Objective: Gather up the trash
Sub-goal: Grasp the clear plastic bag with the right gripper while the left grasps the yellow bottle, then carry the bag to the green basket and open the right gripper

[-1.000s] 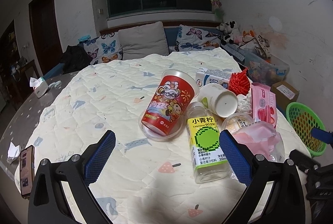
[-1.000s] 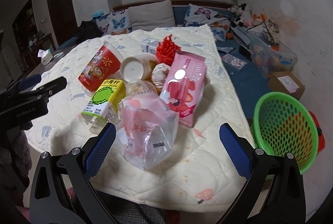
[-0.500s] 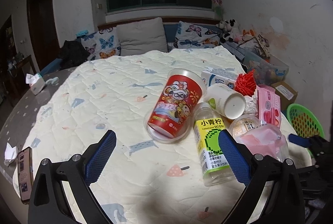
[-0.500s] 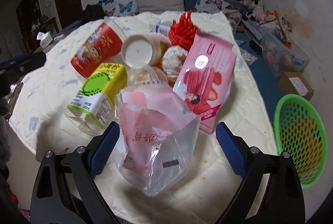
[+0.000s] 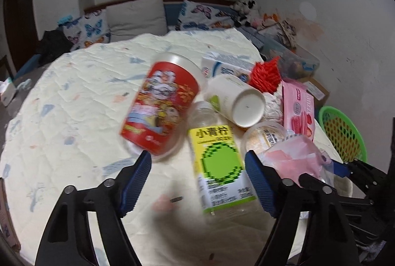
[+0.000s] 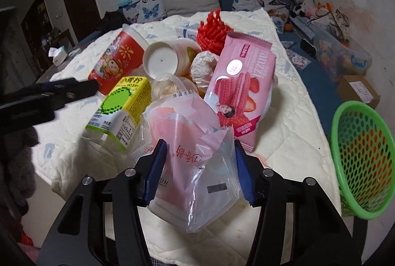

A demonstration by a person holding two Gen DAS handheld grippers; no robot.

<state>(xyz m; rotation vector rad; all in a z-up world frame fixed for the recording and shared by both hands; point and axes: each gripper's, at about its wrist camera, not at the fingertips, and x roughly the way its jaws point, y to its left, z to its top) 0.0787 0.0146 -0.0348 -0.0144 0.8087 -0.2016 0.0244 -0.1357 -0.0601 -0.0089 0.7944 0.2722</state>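
Observation:
A clear bottle with a yellow-green label [image 5: 217, 162] [image 6: 121, 108] lies on the cream quilted table cover [image 5: 74, 105]. My left gripper [image 5: 197, 179] straddles it with its jaws closing. The right pad is near the bottle's side and the left pad stands well clear of it. My right gripper [image 6: 200, 168] is closing on a pink and clear plastic bag [image 6: 192, 154] [image 5: 293, 159], and both pads touch the bag's sides. In the right wrist view the left gripper [image 6: 61, 90] reaches in from the left.
The trash pile holds a red paper cup [image 5: 160, 112], a white cup [image 5: 239, 103], a pink wafer packet [image 6: 242, 83], red mesh [image 6: 212, 29], a milk carton [image 5: 222, 68] and a clear tub [image 6: 170, 88]. A green basket [image 6: 360, 154] stands off the table's right edge.
Both grippers' jaws have narrowed. The left gripper moved forward and down over the bottle. The right gripper sank around the plastic bag, whose sides its pads now touch.

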